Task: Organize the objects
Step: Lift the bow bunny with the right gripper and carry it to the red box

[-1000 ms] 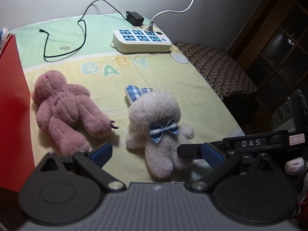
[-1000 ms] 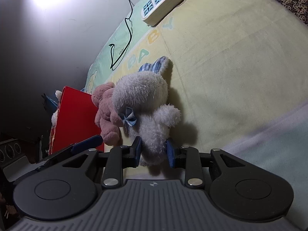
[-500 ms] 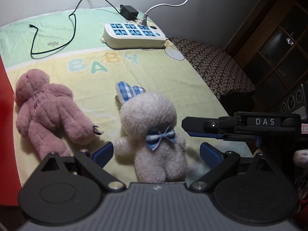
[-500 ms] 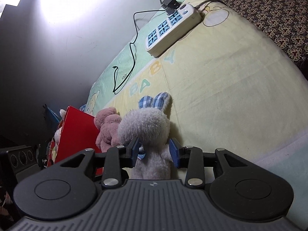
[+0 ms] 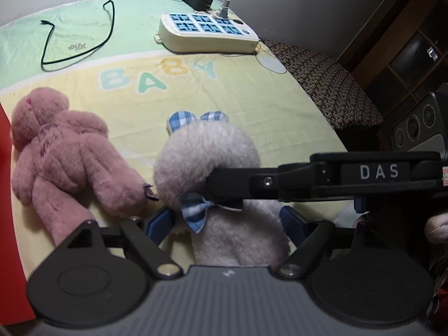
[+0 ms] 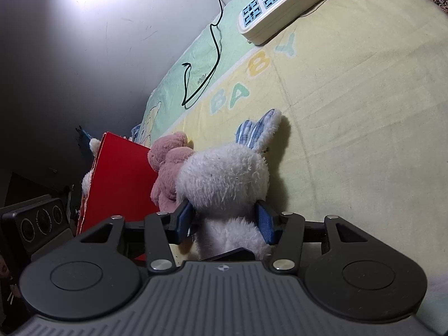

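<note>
At the far left of the left wrist view stands a red box [image 5: 7, 210], only its side showing. Just right of it a pink bear [image 5: 64, 162] lies on the yellow blanket [image 5: 280, 106], one limb touching the white rabbit [image 5: 207, 162] beside it. Our left gripper [image 5: 226, 221] straddles the rabbit's body with its fingers spread wide; the blue pads sit beside the fur rather than pressing it, so we read it as released. Across the rabbit's neck, from the right, reaches our right gripper [image 5: 224, 184], its black finger lying against the bow.

In the right wrist view our right gripper [image 6: 224, 221] has both blue pads pressed into the rabbit [image 6: 224, 179] below the head, clenched on it. The rabbit rests on the blanket [image 6: 350, 112], near us.

We judge the step in hand to be securing the rabbit for tidying away. The next move likely calls for lifting it clear of the bear [image 6: 168, 173] and carrying it left to the box [image 6: 120, 179], the spread left fingers kept out of the way.

The right view shows the box's upper edge and another soft toy [image 6: 93, 144] behind it, which the left view lacks. The left view shows the rabbit's bow and a power strip [image 5: 207, 33] whole at the far side with its black cable [image 5: 109, 14].
</note>
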A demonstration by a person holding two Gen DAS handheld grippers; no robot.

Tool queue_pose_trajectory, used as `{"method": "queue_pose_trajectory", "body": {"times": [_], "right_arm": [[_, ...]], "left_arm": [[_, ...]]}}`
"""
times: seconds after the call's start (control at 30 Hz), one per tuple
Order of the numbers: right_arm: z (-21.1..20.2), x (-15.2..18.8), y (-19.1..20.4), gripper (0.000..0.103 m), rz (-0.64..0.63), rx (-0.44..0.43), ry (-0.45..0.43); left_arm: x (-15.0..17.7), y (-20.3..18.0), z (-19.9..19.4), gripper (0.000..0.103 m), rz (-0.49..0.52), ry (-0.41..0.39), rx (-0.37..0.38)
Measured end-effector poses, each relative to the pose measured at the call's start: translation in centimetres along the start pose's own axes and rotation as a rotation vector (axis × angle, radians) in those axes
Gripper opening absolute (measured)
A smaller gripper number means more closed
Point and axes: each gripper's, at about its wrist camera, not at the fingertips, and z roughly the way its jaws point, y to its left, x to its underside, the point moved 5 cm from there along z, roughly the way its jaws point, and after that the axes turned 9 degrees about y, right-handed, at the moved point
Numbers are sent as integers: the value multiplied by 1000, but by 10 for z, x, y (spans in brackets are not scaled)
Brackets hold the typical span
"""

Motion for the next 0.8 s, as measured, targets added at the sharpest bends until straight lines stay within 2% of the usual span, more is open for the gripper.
{"method": "queue_pose_trajectory", "body": {"times": [0.2,0.47,0.8], "right_arm": [[-6,9,6,46,9,-11,6],[-22,29,22,46,16,-3,-20],[-32,46,82,46,-83,2,-123]], "left_arm": [[7,-10,-3,82,45,3,-9],[26,-19,-28,82,88,-12,38],[37,-9,-92,82,124,-127,56]]}}
